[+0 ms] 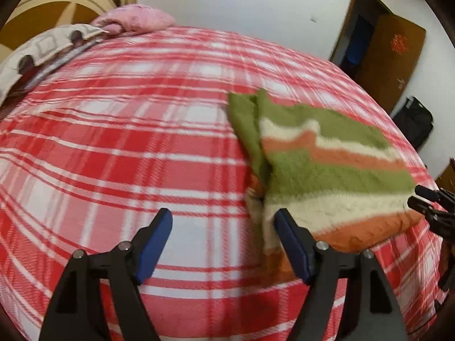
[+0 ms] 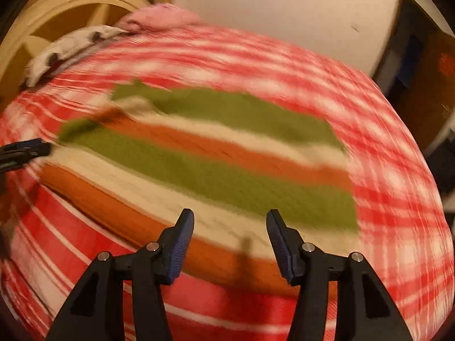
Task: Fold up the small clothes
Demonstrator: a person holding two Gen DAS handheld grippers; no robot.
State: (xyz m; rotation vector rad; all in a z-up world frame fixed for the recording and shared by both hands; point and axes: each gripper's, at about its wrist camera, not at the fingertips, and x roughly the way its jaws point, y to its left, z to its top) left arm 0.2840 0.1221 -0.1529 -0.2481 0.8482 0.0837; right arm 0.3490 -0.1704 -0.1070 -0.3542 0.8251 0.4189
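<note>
While I hold both tools over the bed, my left gripper (image 1: 223, 244) stands with its two blue-padded fingers spread wide and nothing between them; under the gap lies only the red-and-white plaid blanket (image 1: 113, 147). Its right-hand finger (image 1: 293, 247) sits at the near left edge of the one small garment, a striped fleece (image 1: 335, 176) in green, cream and orange; whether the pad touches the cloth I cannot tell.

My right gripper (image 2: 230, 244) is about half open and has hold of nothing. Its two fingers frame the near orange hem of the same fleece (image 2: 216, 170), which lies flat below them, with a thin shadow on the cloth between them.

I count one garment, two grippers and four blue pads. The fleece lies on the right-hand part of the bed, toward its near edge, with a sleeve folded across its left side. In the left view my other tool shows black at the fleece's right edge.

At the far left corner of the bed lie one pink cushion (image 1: 136, 18) and one patterned pillow (image 1: 42, 48). I see no containers on the bed. Much of the right view is blurred.
</note>
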